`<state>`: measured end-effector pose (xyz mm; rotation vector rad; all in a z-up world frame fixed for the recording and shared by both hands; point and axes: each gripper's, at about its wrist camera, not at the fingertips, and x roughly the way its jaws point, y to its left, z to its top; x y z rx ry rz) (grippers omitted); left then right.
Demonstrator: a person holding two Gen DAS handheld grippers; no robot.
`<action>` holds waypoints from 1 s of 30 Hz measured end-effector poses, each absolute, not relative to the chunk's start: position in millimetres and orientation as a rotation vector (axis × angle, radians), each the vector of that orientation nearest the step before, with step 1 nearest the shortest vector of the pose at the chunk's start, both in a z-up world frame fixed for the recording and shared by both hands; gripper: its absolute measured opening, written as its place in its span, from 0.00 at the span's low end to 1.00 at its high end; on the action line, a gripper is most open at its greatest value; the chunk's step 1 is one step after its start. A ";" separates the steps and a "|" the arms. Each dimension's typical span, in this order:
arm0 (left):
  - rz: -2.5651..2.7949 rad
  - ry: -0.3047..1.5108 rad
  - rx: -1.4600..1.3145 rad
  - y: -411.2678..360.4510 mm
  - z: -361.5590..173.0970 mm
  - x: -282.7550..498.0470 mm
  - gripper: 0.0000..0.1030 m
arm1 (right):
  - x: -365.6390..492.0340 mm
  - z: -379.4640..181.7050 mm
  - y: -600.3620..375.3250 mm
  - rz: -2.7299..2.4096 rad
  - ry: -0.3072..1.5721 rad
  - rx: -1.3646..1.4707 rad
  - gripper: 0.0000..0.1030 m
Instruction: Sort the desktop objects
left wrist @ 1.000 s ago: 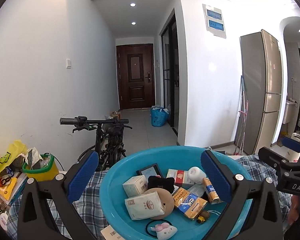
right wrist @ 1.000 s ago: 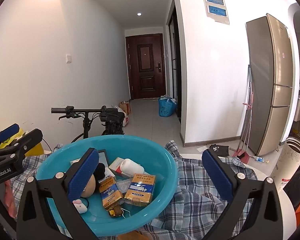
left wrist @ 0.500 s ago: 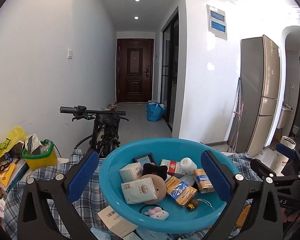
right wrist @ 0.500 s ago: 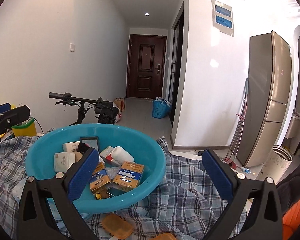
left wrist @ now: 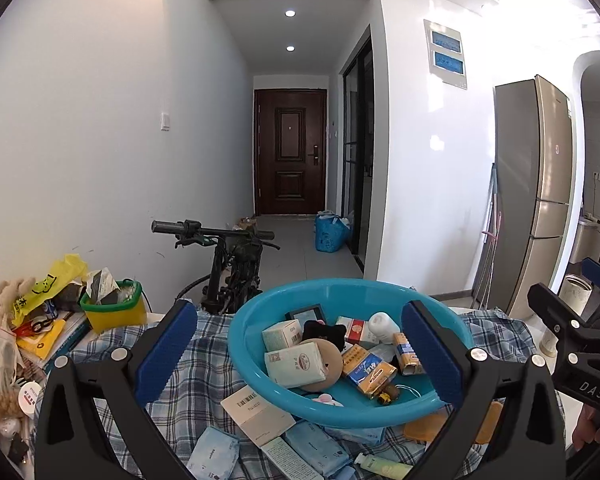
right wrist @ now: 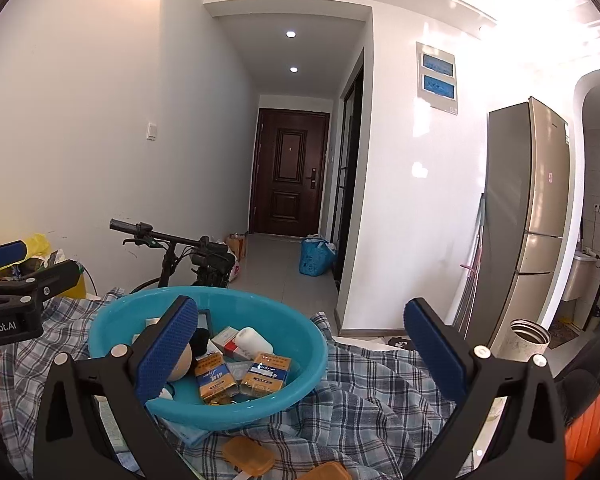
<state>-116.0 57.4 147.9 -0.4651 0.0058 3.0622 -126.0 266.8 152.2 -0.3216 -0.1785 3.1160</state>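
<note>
A blue plastic basin [left wrist: 260,316] [right wrist: 300,336] stands on a plaid cloth, filled with several small boxes, a white bottle [left wrist: 382,325] [right wrist: 254,342], a round tan toy [left wrist: 328,360] and yellow packs [right wrist: 214,376]. My left gripper [left wrist: 298,354] hangs open in front of the basin, nothing between its fingers. My right gripper [right wrist: 300,356] is also open and empty, its left finger [right wrist: 168,352] over the basin's near left side. Loose in front of the basin lie a white box [left wrist: 256,410], pale blue packets [left wrist: 214,454] and orange cases [right wrist: 248,454].
A green-rimmed yellow tub [left wrist: 114,310] and a heap of bags and papers [left wrist: 32,320] crowd the left. A bicycle [left wrist: 228,264] stands behind the table. A metal flask [right wrist: 526,340] is at the right. The plaid cloth [right wrist: 364,392] is rumpled right of the basin.
Both grippers have drawn back and risen from the basin, so it looks smaller and more of the cloth and loose items in front of it shows. Jaws stayed open.
</note>
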 end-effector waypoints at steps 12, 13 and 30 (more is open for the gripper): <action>3.029 0.015 -0.452 56.7 145.3 -67.2 1.00 | -101.8 139.4 257.8 3.180 -0.151 -0.418 1.00; 3.027 0.017 -0.453 56.5 143.6 -63.9 1.00 | -98.7 139.3 259.1 3.184 -0.135 -0.411 1.00; 2.970 0.028 -0.641 59.0 106.8 -52.0 1.00 | -70.1 122.1 263.7 3.201 -0.084 -0.365 1.00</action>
